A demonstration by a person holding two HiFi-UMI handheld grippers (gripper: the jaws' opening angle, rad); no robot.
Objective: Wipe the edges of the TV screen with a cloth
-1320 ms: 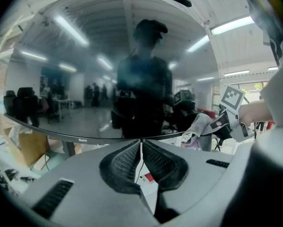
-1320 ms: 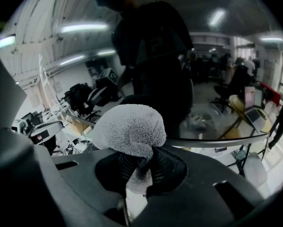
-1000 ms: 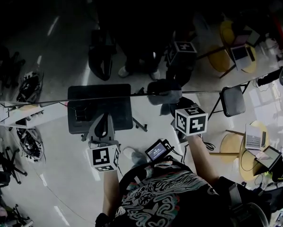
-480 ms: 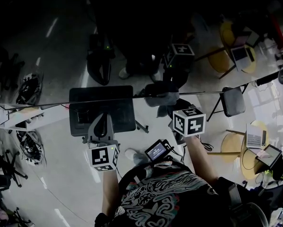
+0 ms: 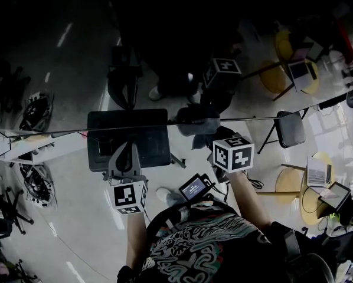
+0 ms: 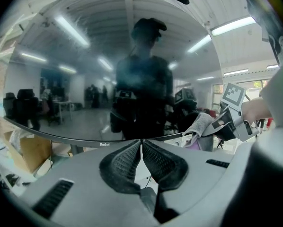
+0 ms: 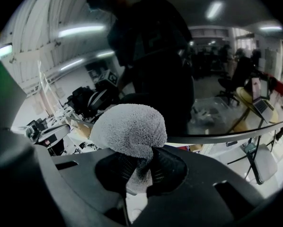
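The TV screen point(image 5: 164, 46) is a glossy black pane full of reflections; its lower edge point(image 5: 58, 129) runs across the head view. A grey cloth point(image 5: 197, 118) is bunched against that edge, and my right gripper point(image 5: 209, 133) is shut on it. In the right gripper view the cloth point(image 7: 129, 126) bulges out over the jaws of the right gripper point(image 7: 144, 162), touching the TV edge point(image 7: 217, 137). My left gripper point(image 5: 128, 147) is shut and holds nothing, its tips point(image 6: 141, 143) just short of the edge point(image 6: 61, 137), left of the cloth point(image 6: 198, 126).
Below the TV stands a black flat stand or case point(image 5: 129, 149). A folding chair point(image 5: 290, 125) and round yellow tables with laptops point(image 5: 294, 184) stand at the right. White racks and cables point(image 5: 14, 146) are at the left.
My right gripper has slid the cloth slightly leftward along the TV's lower edge. The left gripper has stayed nearly where it was.
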